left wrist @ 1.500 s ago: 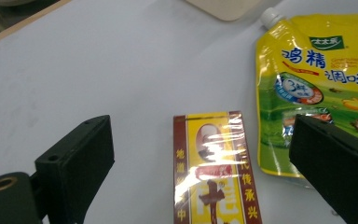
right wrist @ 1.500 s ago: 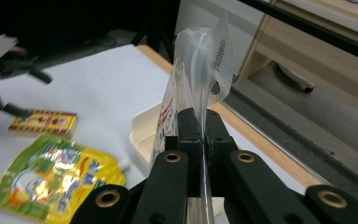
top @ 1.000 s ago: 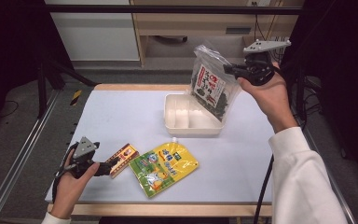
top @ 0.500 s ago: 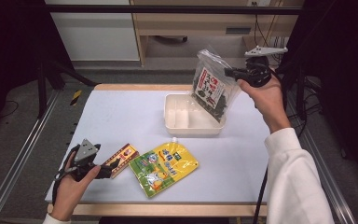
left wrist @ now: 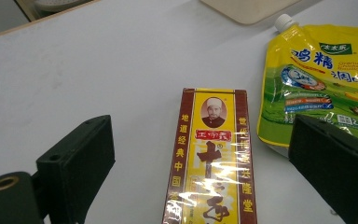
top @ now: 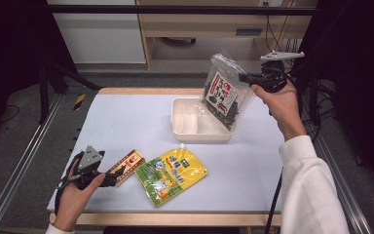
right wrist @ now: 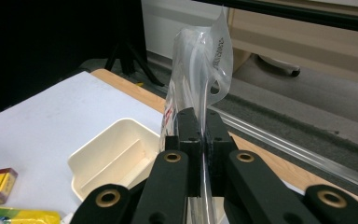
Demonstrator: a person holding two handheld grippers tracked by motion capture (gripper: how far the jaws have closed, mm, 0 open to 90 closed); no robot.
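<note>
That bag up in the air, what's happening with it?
A person is working at a table with a gripper in each hand. The right gripper is shut on the clear bag of dried greens, holding it over the cream tray, with the bag's bottom edge at the tray's far corner. The left gripper is open around the small red and yellow box lying on the table. The yellow pouch lies beside it.

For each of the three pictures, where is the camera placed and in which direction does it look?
High view: above the person's side, looking forward and down on the table; both hands show.
Left gripper view: on the left gripper, looking along open jaws at the spice box.
Right gripper view: on the right gripper, shut on the clear bag, facing the tray.
Shared: box and tray appear in the high view too.
</note>
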